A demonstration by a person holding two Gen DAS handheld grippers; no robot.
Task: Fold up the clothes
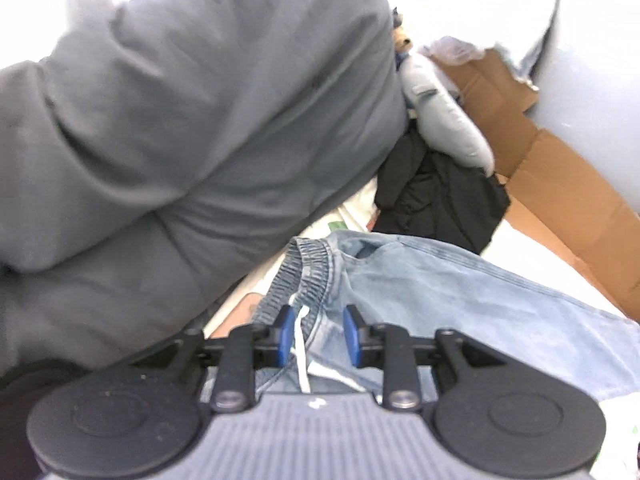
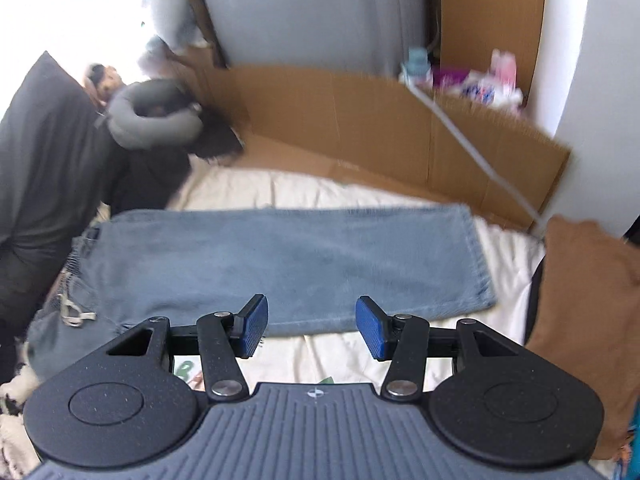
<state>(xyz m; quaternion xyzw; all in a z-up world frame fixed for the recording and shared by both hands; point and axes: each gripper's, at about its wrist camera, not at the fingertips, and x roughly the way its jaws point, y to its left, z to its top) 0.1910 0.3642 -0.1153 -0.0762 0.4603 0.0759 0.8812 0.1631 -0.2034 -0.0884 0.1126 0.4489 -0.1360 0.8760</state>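
Observation:
Light blue jeans (image 2: 280,256) lie folded lengthwise on the cream bed sheet (image 2: 344,350), legs stretched to the right and hem at the right end. In the left wrist view the elastic waistband (image 1: 296,268) and white drawstring (image 1: 302,344) sit below my left gripper (image 1: 318,312). Its blue pads stand a little apart, hovering over the cloth and pressing on nothing. My right gripper (image 2: 311,304) hangs open above the near edge of the jeans, with nothing between its fingers. The drawstring (image 2: 74,314) also shows at the left end.
A big grey pillow (image 1: 180,120) fills the left. A black garment (image 1: 440,196) and grey neck pillow (image 2: 152,116) lie at the head end. Flattened cardboard (image 2: 360,120) lines the far side, crossed by a white cable (image 2: 472,148). A brown garment (image 2: 580,300) lies right.

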